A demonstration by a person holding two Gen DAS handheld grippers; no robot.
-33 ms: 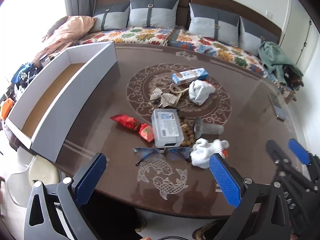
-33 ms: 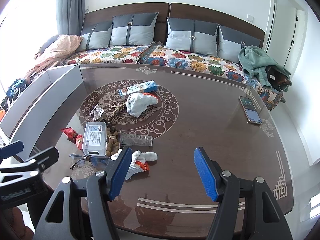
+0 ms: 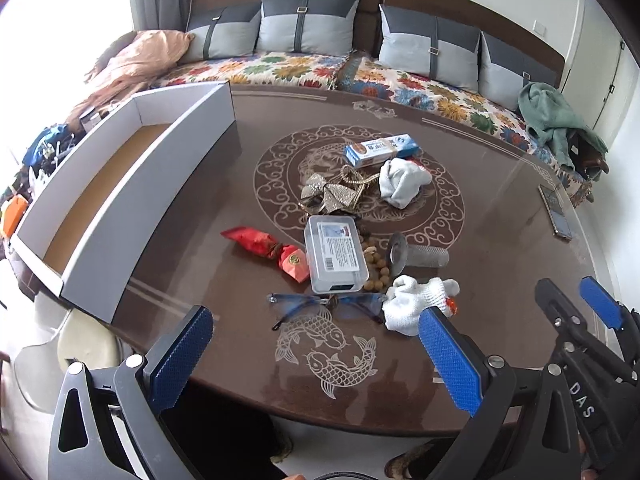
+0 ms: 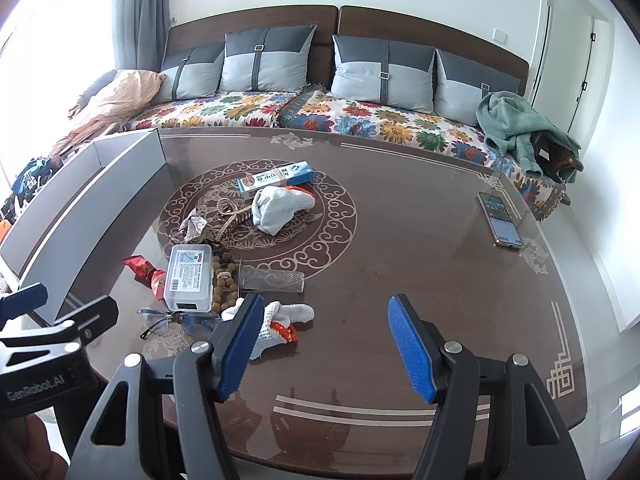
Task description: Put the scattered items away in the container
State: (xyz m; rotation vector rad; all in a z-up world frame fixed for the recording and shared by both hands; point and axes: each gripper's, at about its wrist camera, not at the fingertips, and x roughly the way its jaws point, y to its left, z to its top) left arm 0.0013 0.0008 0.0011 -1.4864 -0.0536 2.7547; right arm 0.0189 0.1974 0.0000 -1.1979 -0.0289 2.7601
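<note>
Both the left gripper [image 3: 312, 354] and right gripper [image 4: 326, 346] hang released near the table edge, the scattered items [image 3: 336, 254] mid-table, the long white cardboard box [image 3: 132, 200] left showing bare floor: collecting remains.

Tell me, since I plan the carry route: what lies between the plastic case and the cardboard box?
In the left wrist view, a red packet lies beside the plastic case; from it to the cardboard box the table is bare.
</note>
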